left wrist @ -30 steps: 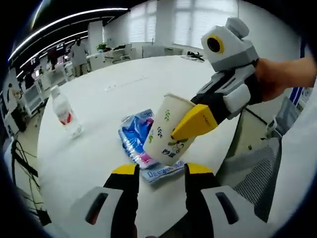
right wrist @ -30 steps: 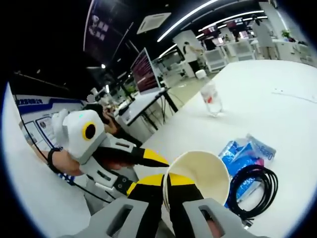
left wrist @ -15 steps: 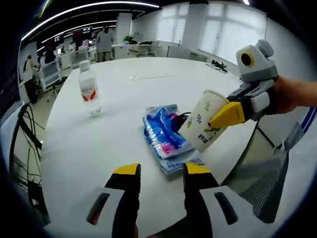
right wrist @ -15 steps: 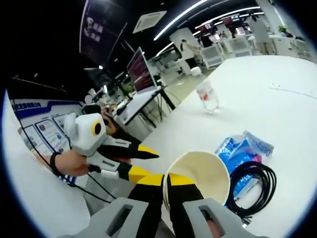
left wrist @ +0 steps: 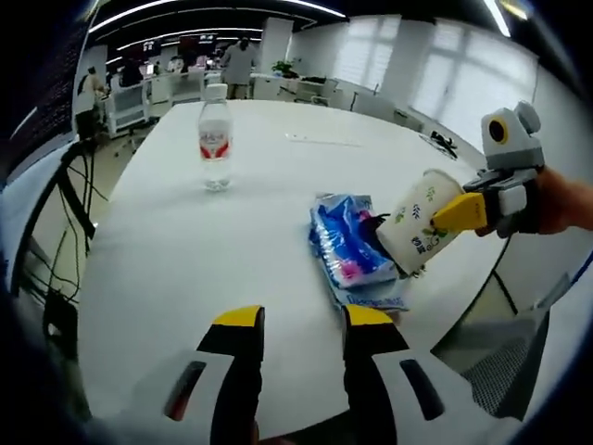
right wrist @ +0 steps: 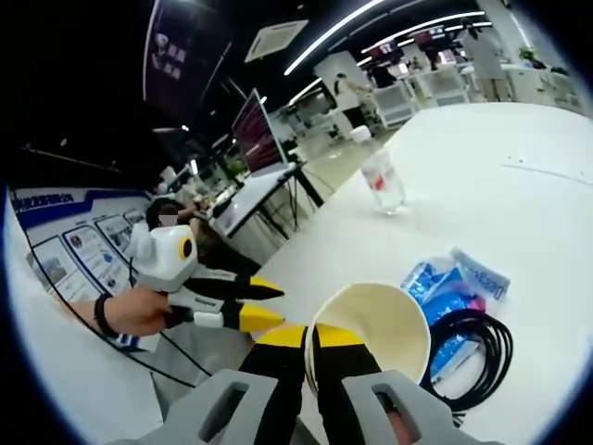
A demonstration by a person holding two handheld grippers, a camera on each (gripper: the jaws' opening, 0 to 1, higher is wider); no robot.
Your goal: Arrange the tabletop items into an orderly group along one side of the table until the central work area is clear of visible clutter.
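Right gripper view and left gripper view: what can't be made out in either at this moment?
- Black cable coil: in the left gripper view mostly hidden behind the paper cup and blue tissue pack.
- Tissue pack's print: too small and blurred to read in both views.
- Water bottle label: red patch visible, text too small.
- Cup's outside print: hidden in the right gripper view, where the open mouth faces the camera.
- Left gripper: empty.

Right hand-held gripper [right wrist: 310,348] clamped on the cup rim; left hand-held gripper [left wrist: 295,320] parted, jaws empty
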